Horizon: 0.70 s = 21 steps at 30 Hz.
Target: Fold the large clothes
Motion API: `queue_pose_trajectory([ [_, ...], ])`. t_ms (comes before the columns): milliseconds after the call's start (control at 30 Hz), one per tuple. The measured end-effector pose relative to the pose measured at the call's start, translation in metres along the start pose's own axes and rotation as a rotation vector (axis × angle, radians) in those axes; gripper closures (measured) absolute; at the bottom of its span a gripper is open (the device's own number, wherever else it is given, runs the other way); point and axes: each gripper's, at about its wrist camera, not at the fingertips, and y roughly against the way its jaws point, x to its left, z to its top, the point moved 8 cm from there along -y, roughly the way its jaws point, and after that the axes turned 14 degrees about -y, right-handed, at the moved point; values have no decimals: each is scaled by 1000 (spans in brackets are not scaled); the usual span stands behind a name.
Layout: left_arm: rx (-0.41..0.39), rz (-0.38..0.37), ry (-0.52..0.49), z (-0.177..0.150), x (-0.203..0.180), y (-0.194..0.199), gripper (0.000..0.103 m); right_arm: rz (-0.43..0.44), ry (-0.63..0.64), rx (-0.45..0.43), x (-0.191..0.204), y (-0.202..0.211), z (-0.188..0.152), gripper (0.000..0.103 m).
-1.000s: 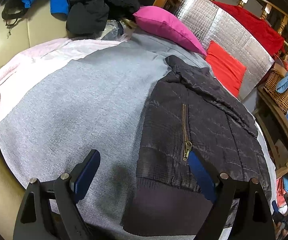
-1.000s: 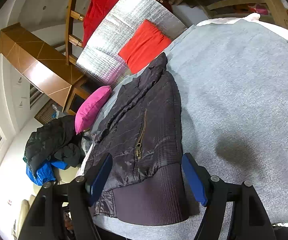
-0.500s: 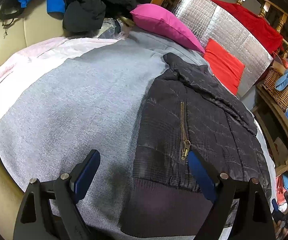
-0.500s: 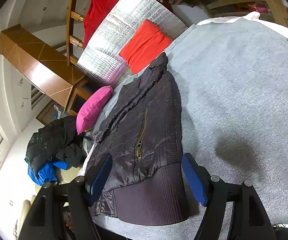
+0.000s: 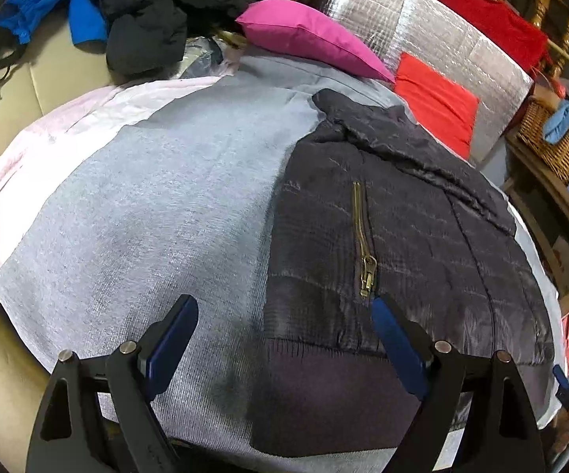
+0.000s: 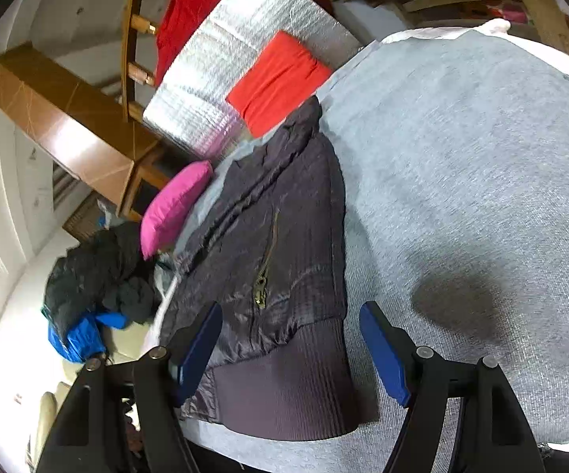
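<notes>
Slippage worries us: our left gripper [image 5: 280,339] and right gripper [image 6: 290,349] hang spread and empty over the hem of the jacket [image 5: 394,236] lying flat on the grey sheet [image 5: 158,205], so one slick layer could slide free

jacket hem [image 5: 335,402]: far corner hidden behind the left gripper's finger [image 5: 396,345]
wicker basket [image 5: 552,138]: cut off by frame edge
dark clothes pile [image 6: 99,272]: blurred, 1 garment or several unclear
</notes>
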Motion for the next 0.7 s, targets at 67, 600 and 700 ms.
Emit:
queue_pose_trajectory([
  [67,24,-6,1,-5,-1,-2,13,-3,5,28,0,-5,-2,28],
  [600,87,-85,-42,-19,-27,-16,13,-87,50,140,0,-37,-23,28],
  [700,99,-87,-38,-19,-28,-17,13,-93,44,150,-1,-42,-23,27],
])
